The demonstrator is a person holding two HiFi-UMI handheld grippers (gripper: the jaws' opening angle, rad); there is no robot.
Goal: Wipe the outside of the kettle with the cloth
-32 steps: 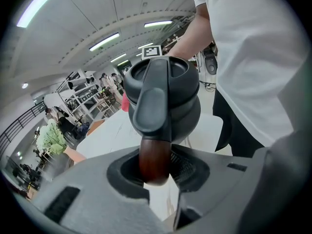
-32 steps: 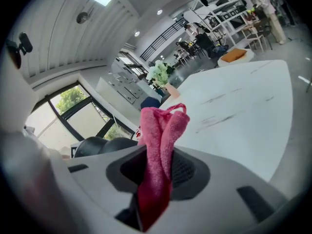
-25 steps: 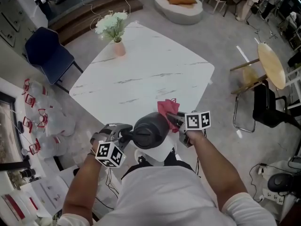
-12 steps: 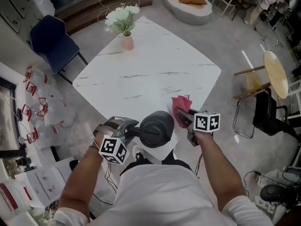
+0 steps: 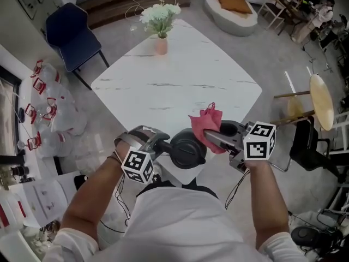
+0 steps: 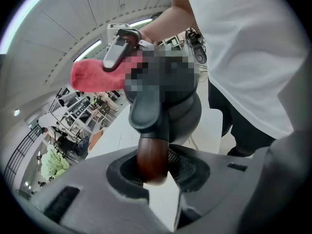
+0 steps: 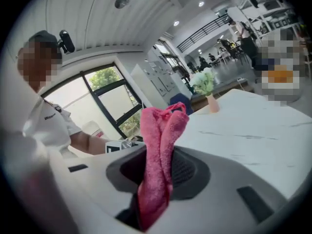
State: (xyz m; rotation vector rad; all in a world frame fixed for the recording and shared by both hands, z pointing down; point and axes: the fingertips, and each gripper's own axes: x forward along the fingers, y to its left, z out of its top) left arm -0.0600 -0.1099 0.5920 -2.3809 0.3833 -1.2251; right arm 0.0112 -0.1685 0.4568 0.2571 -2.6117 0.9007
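A dark kettle is at the near corner of the white marble table. My left gripper is shut on its brown wooden handle, and the kettle's body rises just beyond the jaws. My right gripper is shut on a pink cloth, which it holds at the kettle's upper right side. In the right gripper view the cloth stands bunched up out of the jaws. In the left gripper view the cloth hangs high beside the kettle's top. I cannot tell whether cloth and kettle touch.
A pink vase of white flowers stands at the table's far corner. A blue chair is at far left, a round wooden stool and a black chair at right. Bags and papers lie on the floor at left.
My right gripper has risen with the pink cloth, from beside the kettle to level with its top. The left gripper still holds the handle and has rolled slightly.
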